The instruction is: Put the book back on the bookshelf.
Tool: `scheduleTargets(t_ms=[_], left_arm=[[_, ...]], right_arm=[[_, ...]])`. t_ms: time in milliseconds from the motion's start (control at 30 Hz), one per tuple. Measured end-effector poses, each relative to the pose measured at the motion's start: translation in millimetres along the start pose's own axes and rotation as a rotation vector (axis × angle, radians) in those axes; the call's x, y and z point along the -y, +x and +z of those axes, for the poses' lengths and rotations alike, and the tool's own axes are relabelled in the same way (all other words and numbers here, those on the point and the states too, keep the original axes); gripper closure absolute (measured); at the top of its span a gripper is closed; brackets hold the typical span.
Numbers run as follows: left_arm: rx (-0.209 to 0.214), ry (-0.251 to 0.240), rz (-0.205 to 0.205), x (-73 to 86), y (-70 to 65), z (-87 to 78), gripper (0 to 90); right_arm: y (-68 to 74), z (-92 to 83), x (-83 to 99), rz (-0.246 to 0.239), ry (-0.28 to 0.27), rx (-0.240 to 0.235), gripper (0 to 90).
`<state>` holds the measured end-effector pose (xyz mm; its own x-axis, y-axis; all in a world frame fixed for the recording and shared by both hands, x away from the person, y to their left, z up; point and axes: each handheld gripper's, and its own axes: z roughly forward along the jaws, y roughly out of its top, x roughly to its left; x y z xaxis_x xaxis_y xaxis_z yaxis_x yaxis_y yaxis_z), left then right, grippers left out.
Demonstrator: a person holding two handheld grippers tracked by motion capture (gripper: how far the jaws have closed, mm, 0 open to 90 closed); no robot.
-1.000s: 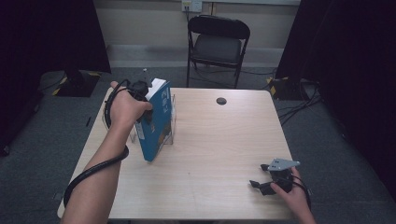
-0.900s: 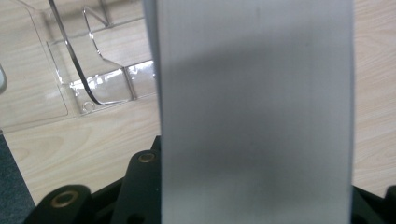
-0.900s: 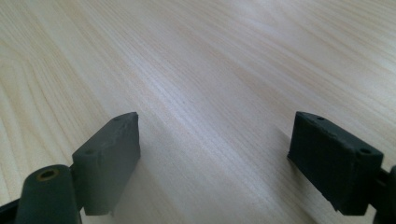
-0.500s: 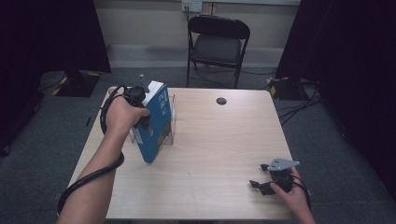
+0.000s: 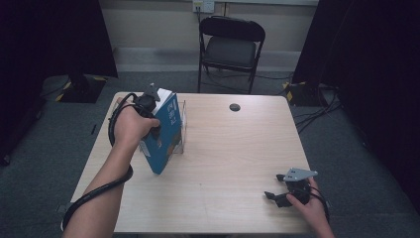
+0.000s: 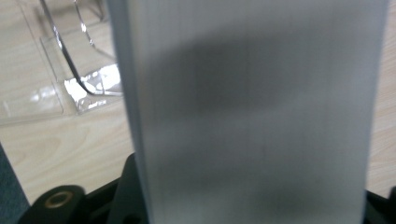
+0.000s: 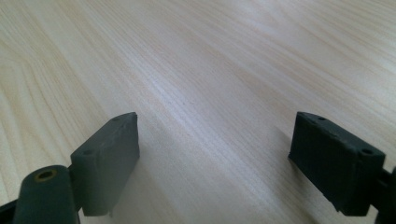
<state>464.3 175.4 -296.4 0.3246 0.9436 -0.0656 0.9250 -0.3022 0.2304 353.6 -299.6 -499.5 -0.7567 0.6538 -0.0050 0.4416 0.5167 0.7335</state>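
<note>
A blue book [image 5: 166,136] stands tilted on its lower corner at the table's left side, leaning against a clear plastic stand [image 5: 181,130]. My left gripper [image 5: 154,119] is shut on the book from above, near its top. In the left gripper view the book's pale page edge [image 6: 252,112] runs up between the jaws, and the clear stand [image 6: 74,70] lies beyond at the upper left. My right gripper [image 5: 273,186] rests near the table's front right corner. Its jaws are open over bare wood, with nothing between the pads [image 7: 215,154].
The pale wooden table [image 5: 233,148] has a small black round disc [image 5: 235,107] near its far edge. A black folding chair [image 5: 230,44] stands behind the table. Cables trail from both grippers, and dark curtains hang at either side.
The left hand and the book have shifted only slightly, and the book keeps about the same tilt. The right gripper has stayed where it was.
</note>
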Motion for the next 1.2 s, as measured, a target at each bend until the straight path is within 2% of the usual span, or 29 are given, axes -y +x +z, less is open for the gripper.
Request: scheduleTargets(t_ms=[33,233,367,533,833,1133,1200], left_arm=[[-0.004,0.003,0.005,-0.2,-0.2,0.0,61.0],[0.007,0.002,-0.023,-1.3,1.2,-1.7,62.1],[0.022,0.019,-0.030,-5.5,2.3,-3.9,62.2],[0.017,0.021,-0.034,-12.6,0.1,-6.8,62.2],[0.025,-0.013,-0.065,-28.3,3.4,-15.1,62.2],[0.022,-0.033,-0.099,-39.5,4.5,-4.7,62.2],[0.021,-0.033,-0.095,-42.0,4.2,-3.4,62.2]], right_arm=[[-0.1,0.1,-0.1,0.000,0.000,-0.001,14.6],[0.0,0.1,-0.2,0.001,0.000,0.000,14.5],[0.0,0.1,-0.2,0.001,0.000,-0.001,14.5],[-0.1,0.1,-0.2,0.000,0.000,-0.001,14.6],[-0.1,0.1,-0.2,0.001,0.001,-0.001,14.6],[-0.1,0.2,-0.2,0.000,-0.001,-0.001,14.5],[0.0,0.1,-0.2,0.001,0.000,-0.001,14.5]])
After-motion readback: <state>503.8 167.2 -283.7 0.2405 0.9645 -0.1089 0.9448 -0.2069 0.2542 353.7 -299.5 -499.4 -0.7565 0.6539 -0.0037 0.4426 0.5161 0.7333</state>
